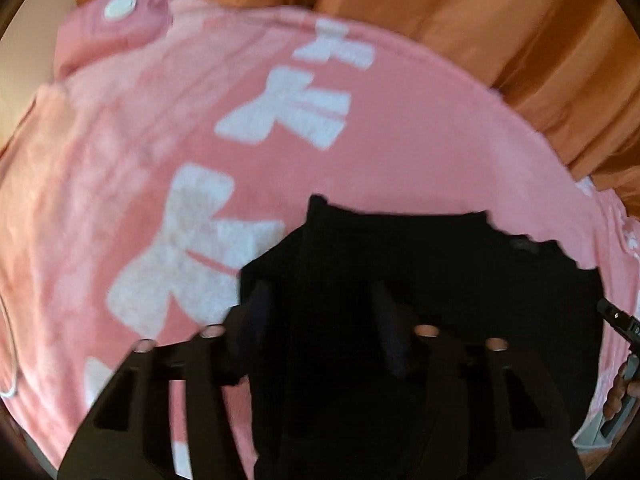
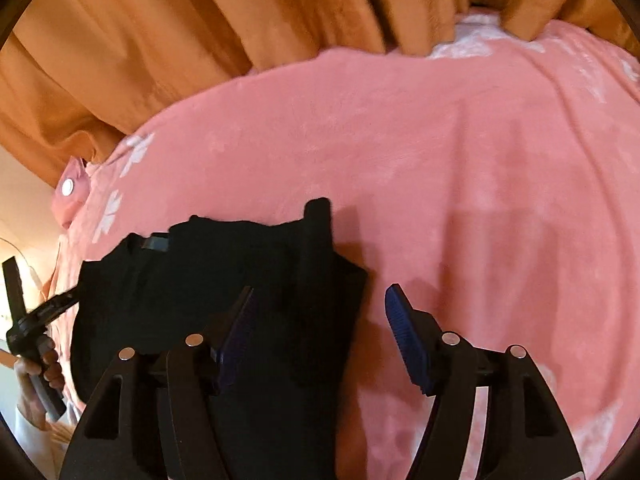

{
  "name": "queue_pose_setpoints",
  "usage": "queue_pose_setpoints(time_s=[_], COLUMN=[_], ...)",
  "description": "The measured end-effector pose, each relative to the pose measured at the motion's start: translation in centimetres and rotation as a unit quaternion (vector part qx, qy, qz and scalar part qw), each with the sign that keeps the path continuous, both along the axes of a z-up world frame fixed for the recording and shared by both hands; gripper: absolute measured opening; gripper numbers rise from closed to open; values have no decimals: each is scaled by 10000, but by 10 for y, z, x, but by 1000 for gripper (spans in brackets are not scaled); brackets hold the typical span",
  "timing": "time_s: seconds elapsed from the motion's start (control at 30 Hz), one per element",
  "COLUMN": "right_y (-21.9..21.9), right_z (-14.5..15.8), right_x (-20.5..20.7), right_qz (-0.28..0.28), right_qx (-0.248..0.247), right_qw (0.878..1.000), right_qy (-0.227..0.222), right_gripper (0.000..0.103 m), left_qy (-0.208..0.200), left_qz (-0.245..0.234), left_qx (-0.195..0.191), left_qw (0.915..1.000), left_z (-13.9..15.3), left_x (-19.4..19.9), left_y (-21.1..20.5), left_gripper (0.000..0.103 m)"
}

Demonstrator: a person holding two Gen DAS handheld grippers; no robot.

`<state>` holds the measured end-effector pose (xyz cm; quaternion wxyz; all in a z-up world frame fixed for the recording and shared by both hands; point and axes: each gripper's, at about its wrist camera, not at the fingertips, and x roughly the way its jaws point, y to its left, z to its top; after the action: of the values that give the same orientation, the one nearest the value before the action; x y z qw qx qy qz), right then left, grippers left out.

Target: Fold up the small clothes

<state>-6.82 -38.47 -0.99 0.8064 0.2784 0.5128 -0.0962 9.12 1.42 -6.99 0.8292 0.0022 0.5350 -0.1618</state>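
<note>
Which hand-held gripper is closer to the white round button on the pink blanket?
Left. The left hand-held gripper sits over the black garment, on the side towards the button. The right hand-held gripper is at the garment's far edge from it.

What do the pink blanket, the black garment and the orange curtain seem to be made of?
Pink blanket: likely plush fleece; its matte surface looks fuzzy and mottled, with white bow prints.
Black garment: probably a soft knit or cotton; matte, limp, flat; too dark to show the weave.
Orange curtain: seems a smooth woven cloth with a slight sheen along its hanging folds.
</note>
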Motion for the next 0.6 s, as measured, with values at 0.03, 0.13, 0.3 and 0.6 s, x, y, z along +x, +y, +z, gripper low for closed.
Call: queue_pose_setpoints(time_s=[0.03,0.13,0.3,0.6], right_y=[1,13,-9,18], right_z=[-6,17,-10,50], right_x=[5,2,-2,-21], right_qz=[41,119,-108,-342], right_qx=[99,-146,-96,-1057], right_qw=[9999,9993,9997,9932], right_qy=[28,-313,175,-345], right_gripper=[11,8,7,22], left_qy=[-92,-143,-171,-311], left_qz=[-82,-93,-107,159], left_qx=[30,-101,287,77], left_qw=[9999,9998,9994,9994], left_z=[4,12,-6,27], left_x=[0,7,22,-10], left_y=[-3,1,1,20], left_gripper=[9,4,4,34])
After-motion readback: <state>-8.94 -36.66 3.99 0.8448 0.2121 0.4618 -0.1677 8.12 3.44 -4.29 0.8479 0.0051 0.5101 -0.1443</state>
